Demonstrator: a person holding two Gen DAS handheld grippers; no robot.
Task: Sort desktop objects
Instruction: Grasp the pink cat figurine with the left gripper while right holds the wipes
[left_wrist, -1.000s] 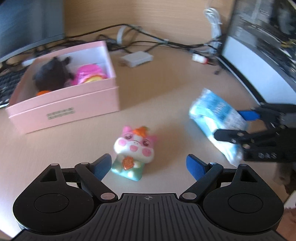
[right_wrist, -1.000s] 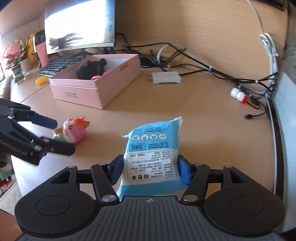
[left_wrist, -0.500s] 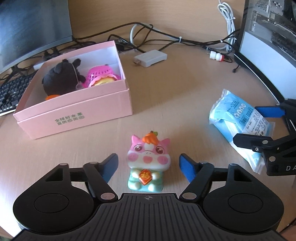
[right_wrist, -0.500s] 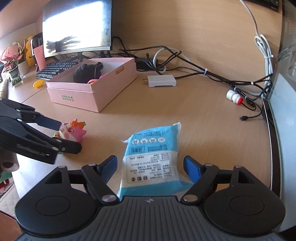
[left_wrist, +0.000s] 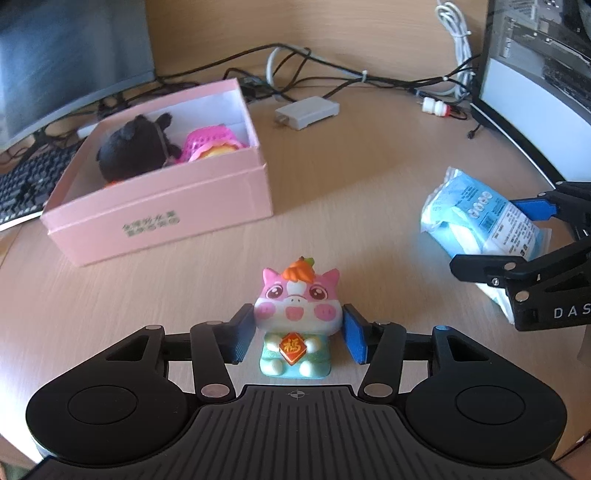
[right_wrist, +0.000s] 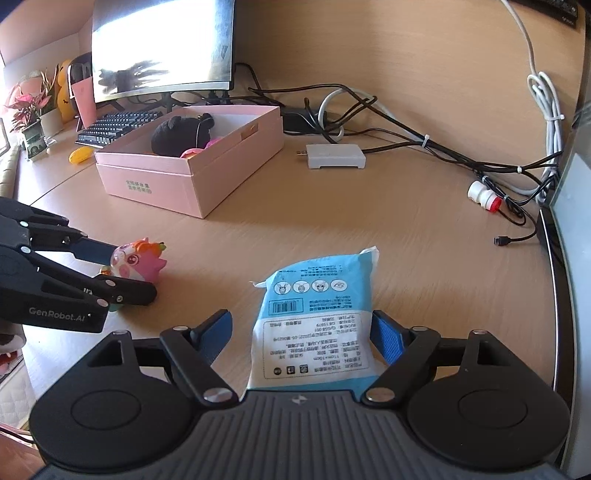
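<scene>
A pink pig toy (left_wrist: 297, 306) with an orange tuft stands upright on the desk between the blue pads of my left gripper (left_wrist: 299, 334). The jaws are closing, and both pads lie against its cheeks. The right wrist view shows the same grip on the toy (right_wrist: 140, 260) from the side, by the left gripper (right_wrist: 129, 273). A blue tissue pack (right_wrist: 317, 295) lies flat between the fingers of my right gripper (right_wrist: 303, 332), which is open; its left pad stands clear of the pack. An open pink box (left_wrist: 166, 214) holds a black plush (left_wrist: 133, 147) and a pink toy (left_wrist: 207, 142).
A grey adapter (left_wrist: 306, 110) and a tangle of cables lie behind the box. Monitors stand at the back left and along the right edge. A keyboard (right_wrist: 118, 123), a yellow item (right_wrist: 79, 155) and a potted plant (right_wrist: 29, 107) sit far left. A red-white plug (right_wrist: 484, 195) lies right.
The left jaws have closed in from wide apart onto the pig toy. The right jaws have spread away from the tissue pack, which now lies loose between them.
</scene>
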